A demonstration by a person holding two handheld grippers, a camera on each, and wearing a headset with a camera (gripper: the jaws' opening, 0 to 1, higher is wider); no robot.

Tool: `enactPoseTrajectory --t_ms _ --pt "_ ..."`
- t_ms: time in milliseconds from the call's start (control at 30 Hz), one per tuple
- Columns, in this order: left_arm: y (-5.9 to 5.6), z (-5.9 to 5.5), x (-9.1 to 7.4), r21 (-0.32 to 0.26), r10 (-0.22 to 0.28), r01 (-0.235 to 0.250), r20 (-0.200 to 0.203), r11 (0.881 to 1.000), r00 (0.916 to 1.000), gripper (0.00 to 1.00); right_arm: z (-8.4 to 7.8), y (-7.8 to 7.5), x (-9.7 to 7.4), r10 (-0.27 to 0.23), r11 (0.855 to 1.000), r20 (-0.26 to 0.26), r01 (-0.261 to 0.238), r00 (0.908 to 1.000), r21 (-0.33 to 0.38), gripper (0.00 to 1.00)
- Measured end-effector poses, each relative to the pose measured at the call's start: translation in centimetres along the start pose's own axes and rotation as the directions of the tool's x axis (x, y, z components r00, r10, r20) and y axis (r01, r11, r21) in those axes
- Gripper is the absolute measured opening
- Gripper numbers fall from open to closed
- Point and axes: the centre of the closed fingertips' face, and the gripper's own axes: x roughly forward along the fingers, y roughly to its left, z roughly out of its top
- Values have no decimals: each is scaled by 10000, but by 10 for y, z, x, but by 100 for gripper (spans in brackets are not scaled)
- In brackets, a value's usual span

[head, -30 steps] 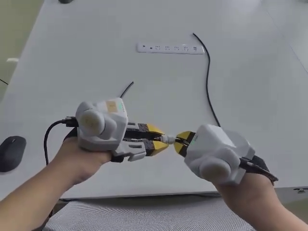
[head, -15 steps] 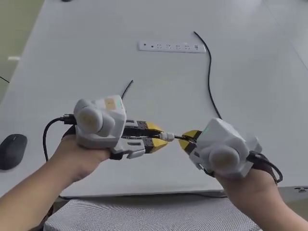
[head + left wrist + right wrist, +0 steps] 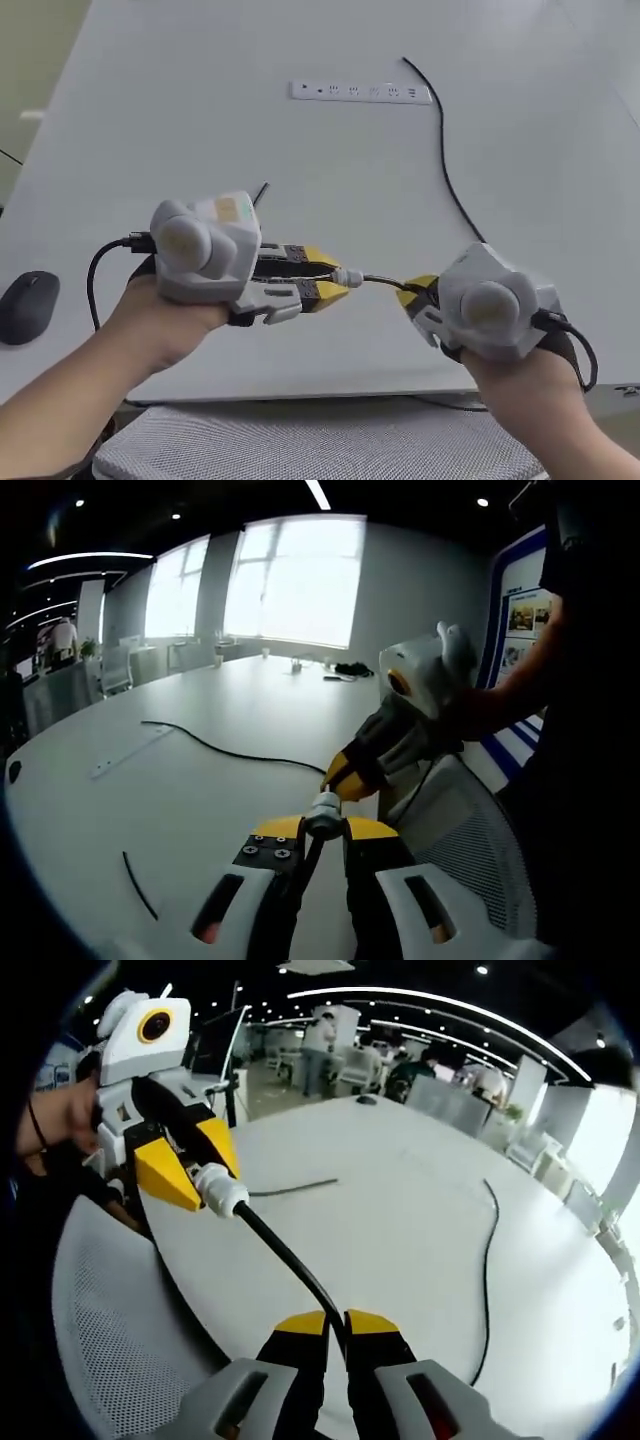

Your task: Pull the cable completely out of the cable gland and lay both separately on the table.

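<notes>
The left tongs (image 3: 338, 284) are pinching the small white cable gland (image 3: 347, 277), and the right tongs (image 3: 412, 294) are pressing together on the thin black cable (image 3: 382, 283) sticking out of it. Both are hanging over the near edge of the white surface (image 3: 200, 120), their long axis running left to right, the gland's mouth facing the right tongs. A wall poster (image 3: 520, 615) is carrying print too small to read.
</notes>
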Motion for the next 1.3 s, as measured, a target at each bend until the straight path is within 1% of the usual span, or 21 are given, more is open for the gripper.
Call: enactPoseTrajectory --t_ms 67,100,133,267,333,400,467,567,800,933,1033,1300 --pt "0 0 0 -11 -3 3 7 10000 10000 15 -9 -6 3 -111 9990 -160 118 9998 424 0" --pt "-1 0 1 -2 -8 8 18 10000 10000 15 -13 -8 4 -142 9966 -259 162 9996 806 0" --pt "-1 1 1 -6 -18 18 31 10000 10000 15 -16 -11 6 -150 9949 -285 177 9995 995 0" --pt "-1 3 1 21 0 -1 84 10000 10000 15 -25 -18 8 -222 9852 -450 295 9987 1686 0" --pt "0 3 2 29 7 -8 114 10000 9999 15 -31 -20 10 -183 9770 -589 304 9981 2110 0" --pt "1 3 2 38 5 -5 92 10000 10000 15 -35 -22 12 -224 9766 -690 367 9974 2120 0" --pt "1 2 3 52 -21 21 57 10000 10000 15 -37 -21 12 -163 9721 -712 325 9973 2323 0" --pt "1 1 5 83 -53 52 10 10000 10000 15 -39 -19 13 -192 9749 -764 356 9969 2200 0" --pt "1 1 6 62 -91 91 -21 9999 10000 15 -41 -17 13 -122 9732 -811 305 9966 2280 0" --pt "2 0 6 43 -104 104 -49 9999 9999 15 -40 -17 12 -149 9761 -762 310 9970 2149 0" --pt "3 2 5 91 -105 105 -7 9999 9999 15 -39 -16 10 -46 9802 -687 181 9976 1970 0" --pt "6 -1 2 4 -29 29 -112 10000 9999 15 -40 -14 6 1 9855 -597 100 9982 1694 1"
